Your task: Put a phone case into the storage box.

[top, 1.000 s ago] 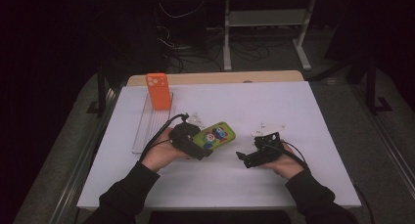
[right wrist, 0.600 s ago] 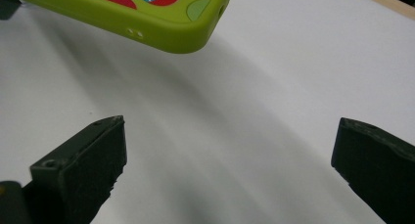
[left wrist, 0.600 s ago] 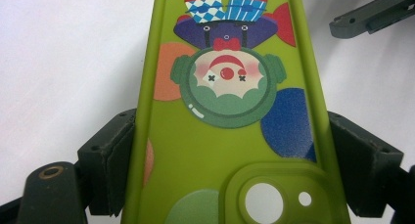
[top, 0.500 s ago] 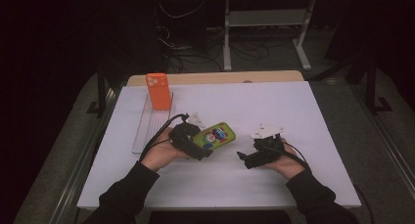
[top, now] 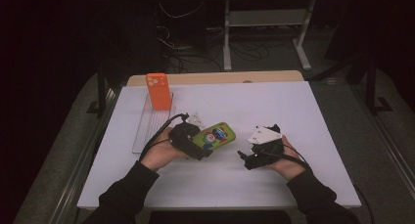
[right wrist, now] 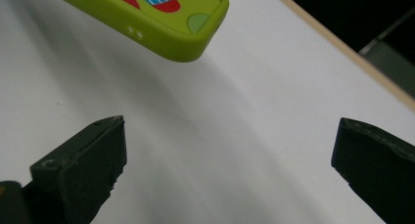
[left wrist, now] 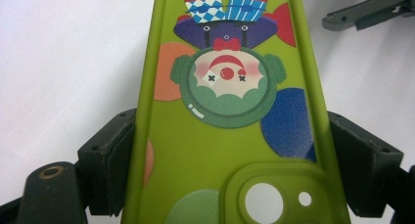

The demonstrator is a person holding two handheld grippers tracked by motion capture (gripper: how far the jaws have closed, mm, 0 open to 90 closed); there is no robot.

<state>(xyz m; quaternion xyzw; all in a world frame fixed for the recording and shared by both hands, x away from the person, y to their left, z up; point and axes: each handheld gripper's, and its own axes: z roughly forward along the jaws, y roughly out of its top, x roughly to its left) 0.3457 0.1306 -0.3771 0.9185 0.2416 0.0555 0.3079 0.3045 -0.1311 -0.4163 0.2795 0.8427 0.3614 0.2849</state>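
A lime-green phone case (top: 215, 136) with a clown picture lies flat, just above the white table. My left gripper (top: 203, 145) is shut on it; in the left gripper view the case (left wrist: 225, 111) runs up between the two black pads (left wrist: 110, 165), which press on its long edges near the camera cut-out. My right gripper (top: 247, 158) rests on the table to the right, pointing left at the case. In the right gripper view its jaws stand wide open (right wrist: 230, 150) over bare table, with the case's corner (right wrist: 161, 18) ahead of them.
An orange phone case (top: 158, 91) stands upright at the far end of a clear tray (top: 144, 131) on the left of the white tabletop (top: 293, 111). A wooden strip edges the far side. Dark floor, cables and a stand lie beyond.
The right gripper has turned a little, so that its pale top plate shows more. The left gripper and the green case have not moved.
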